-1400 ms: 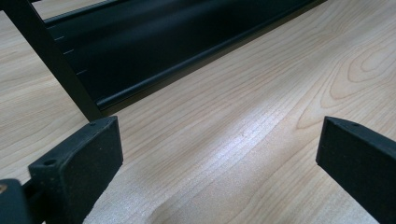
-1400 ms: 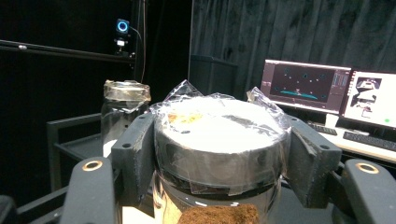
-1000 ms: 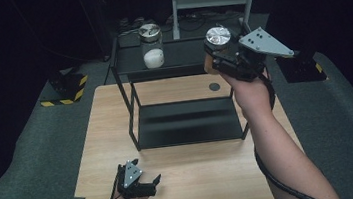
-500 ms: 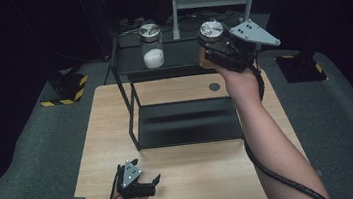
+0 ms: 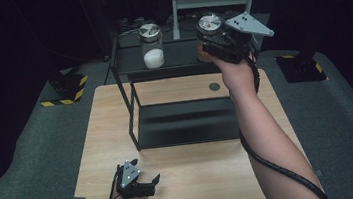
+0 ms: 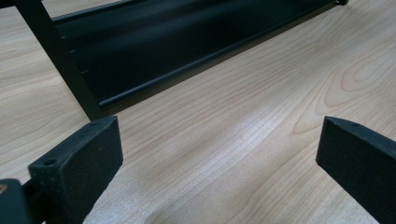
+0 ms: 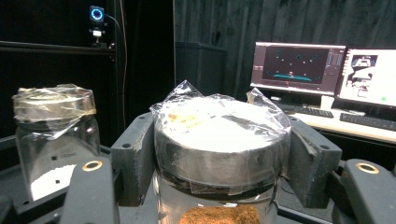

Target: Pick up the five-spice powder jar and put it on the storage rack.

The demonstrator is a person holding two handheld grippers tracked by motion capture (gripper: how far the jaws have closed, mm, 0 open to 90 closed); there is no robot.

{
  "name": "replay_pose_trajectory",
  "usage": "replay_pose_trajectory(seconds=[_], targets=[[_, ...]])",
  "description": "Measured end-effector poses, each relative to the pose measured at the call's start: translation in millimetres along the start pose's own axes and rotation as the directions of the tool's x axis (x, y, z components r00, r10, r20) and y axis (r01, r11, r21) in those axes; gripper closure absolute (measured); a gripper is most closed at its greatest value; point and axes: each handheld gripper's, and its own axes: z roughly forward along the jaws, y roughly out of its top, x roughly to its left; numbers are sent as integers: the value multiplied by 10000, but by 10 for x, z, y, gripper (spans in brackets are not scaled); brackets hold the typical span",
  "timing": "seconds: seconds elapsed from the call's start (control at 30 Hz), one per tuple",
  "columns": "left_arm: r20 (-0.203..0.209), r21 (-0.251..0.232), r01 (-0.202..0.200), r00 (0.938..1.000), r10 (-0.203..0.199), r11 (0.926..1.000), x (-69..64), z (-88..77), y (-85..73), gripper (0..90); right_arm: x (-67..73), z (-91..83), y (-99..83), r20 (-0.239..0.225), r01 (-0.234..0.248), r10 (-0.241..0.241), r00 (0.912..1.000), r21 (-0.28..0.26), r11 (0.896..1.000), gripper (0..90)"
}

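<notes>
The right gripper (image 5: 213,40) is up at the top shelf (image 5: 180,61) of the black rack, jaws clenched round the metal lid of a jar (image 7: 219,140) with brown powder in the bottom, and that jar hangs at the right end of the shelf, whether just above it or already resting on it I can't tell from here. Over to the left on the same shelf stands a second jar (image 5: 151,46), white powder inside, well apart from the held one. Down at the near edge of the table (image 5: 264,94) the left gripper (image 5: 141,181) lies low with its jaws released, nothing between them, bare wood ahead and the rack's bottom shelf (image 6: 187,51) beyond. Now, the risk: the grip is on the lid alone, and the lid is wrapped in loose plastic film (image 7: 187,100), so I'd say the jar could slip or twist out if the hand swings fast. Another worry is the shelf's raised front rim; bring the jar in too low and its base may catch and tip. Drift left and it could knock the white-powder jar. Room to move looks fair, though: open shelf between the two jars, clear air above, while the right end of the shelf is close by the hand, so there's little to spare on that side.
</notes>
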Motion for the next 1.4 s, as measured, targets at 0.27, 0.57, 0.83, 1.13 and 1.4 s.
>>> replay_pose_trajectory(seconds=[0.27, 0.57, 0.83, 1.13, 1.4], targets=[[1, -28, -14, 10000, 14, 10000, 1, -5, -6, 9, -21, 39, -7, 72, -65, 65, 10000, 46, 10000, 339], [12, -50, 24, 10000, -24, 10000, 6, -8, -10, 9, -20, 81, -53, 60, -154, 153, 9999, 156, 9998, 337], [4, -57, -3, 10000, 3, 10000, 2, -8, -11, 9, -15, 110, -103, 96, -164, 164, 9998, 33, 9999, 332], [-3, -73, 31, 10000, -31, 10000, 2, -10, -15, 9, -24, 127, -118, 107, -250, 250, 9996, 19, 9997, 328], [-47, -79, -11, 10000, 11, 10000, -5, -11, -15, 9, -38, 110, -98, 51, -354, 353, 9994, 177, 9992, 189]])
